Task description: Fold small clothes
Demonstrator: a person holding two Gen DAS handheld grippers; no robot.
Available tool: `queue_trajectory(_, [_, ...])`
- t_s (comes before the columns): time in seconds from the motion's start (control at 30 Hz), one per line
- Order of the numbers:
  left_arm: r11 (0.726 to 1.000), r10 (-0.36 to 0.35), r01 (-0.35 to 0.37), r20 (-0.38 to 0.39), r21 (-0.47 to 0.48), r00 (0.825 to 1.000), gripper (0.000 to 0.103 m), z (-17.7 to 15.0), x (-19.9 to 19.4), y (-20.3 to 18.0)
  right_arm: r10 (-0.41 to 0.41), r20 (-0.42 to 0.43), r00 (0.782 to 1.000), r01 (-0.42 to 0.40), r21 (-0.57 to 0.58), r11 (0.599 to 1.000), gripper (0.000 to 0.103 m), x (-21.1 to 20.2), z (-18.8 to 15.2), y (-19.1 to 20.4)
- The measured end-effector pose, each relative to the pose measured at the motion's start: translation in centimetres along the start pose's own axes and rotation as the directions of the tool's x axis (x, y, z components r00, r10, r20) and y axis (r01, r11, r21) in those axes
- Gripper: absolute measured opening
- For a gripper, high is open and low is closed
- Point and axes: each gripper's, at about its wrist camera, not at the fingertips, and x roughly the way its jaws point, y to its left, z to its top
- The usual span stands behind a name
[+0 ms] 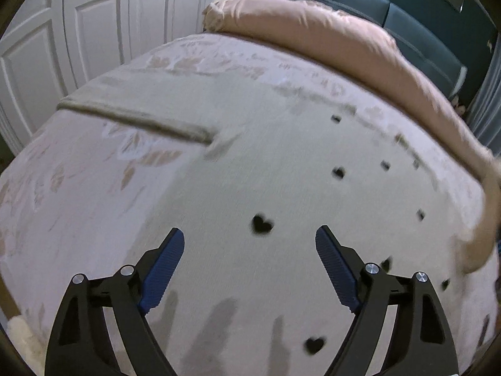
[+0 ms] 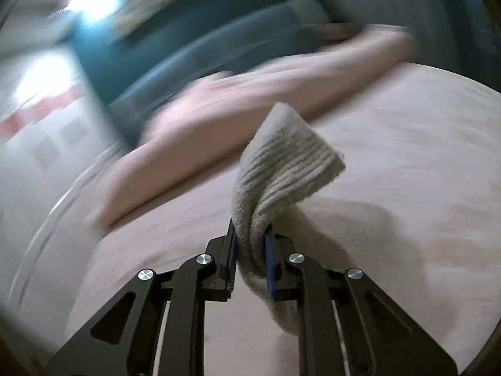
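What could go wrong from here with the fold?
1. The right gripper pinches only a bunched ribbed edge of the grey garment; it may slip out mid-swing, since that view is motion-blurred.
2. The left gripper is open above the heart-print cloth, pinning nothing, so the cloth could drag along the bed.

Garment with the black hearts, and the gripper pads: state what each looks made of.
Garment: pale knit, soft matte; ribbed rows show on the cuff the right gripper pinches. Pads on the left gripper: blue, finely ridged, probably rubber or plastic.
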Motion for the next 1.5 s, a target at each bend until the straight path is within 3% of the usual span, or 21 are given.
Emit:
queue_trajectory(0.07, [0.999, -0.038, 0.038, 0.014, -0.017, 0.999, 0.082, 1.0, 0.0, -0.2, 0.126, -0.103, 0.987, -0.138, -0.119, 0.983, 0.018, 3.3, -3.1, 7.0])
queue_trajectory(0.1, [0.998, -0.052, 0.052, 0.02, -0.021, 0.998, 0.083, 1.4, 0.1, -0.4, 0.144, -0.145, 0.979, -0.168, -0.163, 0.972, 0.023, 4.7, -4.8, 9.3])
queue_trajectory(0.17, [0.995, -0.092, 0.092, 0.018, -0.025, 0.996, 0.085, 2.4, 0.8, -0.8, 0.144, -0.271, 0.952, -0.215, -0.253, 0.943, 0.04, 8.6, -9.9, 13.8])
queue_trajectory(0.23, [0.991, -0.132, 0.131, -0.028, -0.043, 0.991, 0.085, 3.2, 2.3, -1.1, 0.08, -0.339, 0.937, -0.189, -0.3, 0.935, 0.04, 10.8, -14.0, 15.3])
queue_trajectory(0.37, [0.973, -0.213, 0.202, -0.106, -0.107, 0.971, 0.086, 4.4, 5.8, -1.0, 0.098, -0.345, 0.933, -0.175, -0.198, 0.965, 0.045, 7.7, -15.9, 12.0])
queue_trajectory(0.5, [0.945, -0.276, 0.241, -0.146, -0.219, 0.95, 0.086, 5.8, 10.2, -0.8, 0.033, -0.279, 0.96, -0.067, -0.113, 0.991, 0.055, 2.1, -15.6, 6.7])
queue_trajectory(0.6, [0.931, -0.284, 0.238, -0.138, -0.277, 0.949, 0.087, 6.4, 11.8, -0.9, -0.01, -0.27, 0.963, 0.002, -0.027, 1.0, 0.058, 1.2, -15.6, 2.6])
queue_trajectory(0.67, [0.932, -0.285, 0.248, -0.107, -0.265, 0.953, 0.085, 7.3, 12.0, -1.6, -0.017, -0.271, 0.962, 0.037, 0.067, 0.997, 0.06, 1.2, -15.1, -0.1])
queue_trajectory(0.73, [0.941, -0.274, 0.244, -0.105, -0.232, 0.956, 0.056, 8.1, 12.3, -2.6, -0.029, -0.268, 0.963, 0.069, 0.141, 0.988, 0.06, 1.5, -14.6, -2.1])
queue_trajectory(0.8, [0.943, -0.295, 0.268, -0.122, -0.198, 0.948, 0.009, 8.6, 12.8, -3.7, -0.029, -0.261, 0.965, 0.082, 0.197, 0.977, 0.056, 2.0, -14.0, -3.5])
queue_trajectory(0.83, [0.944, -0.302, 0.279, -0.122, -0.174, 0.946, 0.006, 9.0, 12.8, -4.3, -0.041, -0.26, 0.965, 0.101, 0.223, 0.969, 0.049, 2.7, -13.7, -4.0])
queue_trajectory(0.9, [0.951, -0.29, 0.278, -0.08, -0.133, 0.954, 0.005, 9.9, 12.1, -5.2, -0.049, -0.269, 0.962, 0.115, 0.235, 0.965, 0.006, 3.7, -12.9, -4.2])
queue_trajectory(0.93, [0.95, -0.299, 0.294, -0.031, -0.108, 0.954, 0.004, 10.7, 10.9, -5.8, -0.041, -0.242, 0.969, 0.101, 0.241, 0.965, 0.006, 3.2, -12.0, -4.2])
queue_trajectory(1.0, [0.945, -0.314, 0.318, 0.065, -0.075, 0.947, 0.004, 11.8, 8.6, -6.3, 0.024, -0.047, 0.999, -0.013, 0.225, 0.974, 0.006, -0.3, -10.0, -2.9])
queue_trajectory(1.07, [0.944, -0.317, 0.327, 0.149, -0.049, 0.937, 0.004, 12.2, 6.6, -6.3, 0.058, 0.061, 0.996, -0.069, 0.207, 0.976, 0.005, -2.6, -9.7, -2.7])
queue_trajectory(1.1, [0.95, -0.3, 0.31, 0.162, -0.039, 0.94, 0.005, 12.0, 6.5, -6.2, 0.017, 0.035, 0.999, -0.024, 0.216, 0.976, 0.005, -2.2, -10.4, -3.5])
queue_trajectory(1.13, [0.961, -0.27, 0.274, 0.138, -0.017, 0.953, 0.005, 11.4, 7.7, -6.3, -0.018, -0.045, 0.999, 0.028, 0.229, 0.973, 0.005, -0.8, -11.3, -4.6])
queue_trajectory(1.2, [0.984, -0.178, 0.177, 0.024, 0.013, 0.984, 0.005, 9.4, 11.8, -6.5, -0.097, -0.239, 0.966, 0.159, 0.256, 0.954, 0.005, 2.5, -14.0, -6.9])
queue_trajectory(1.27, [0.99, -0.138, 0.138, -0.037, 0.008, 0.99, 0.005, 7.5, 14.4, -5.7, -0.076, -0.218, 0.973, 0.128, 0.236, 0.963, 0.006, 1.5, -14.4, -6.6])
queue_trajectory(1.4, [0.988, -0.152, 0.152, 0.006, -0.002, 0.988, 0.012, 7.0, 14.0, -5.0, -0.119, -0.245, 0.962, 0.163, 0.168, 0.972, 0.01, -1.6, -14.5, -5.2])
queue_trajectory(1.5, [0.987, -0.161, 0.161, 0.024, -0.003, 0.987, 0.014, 6.8, 14.2, -4.7, -0.19, -0.142, 0.971, 0.211, 0.147, 0.966, 0.012, -5.3, -13.5, -5.0])
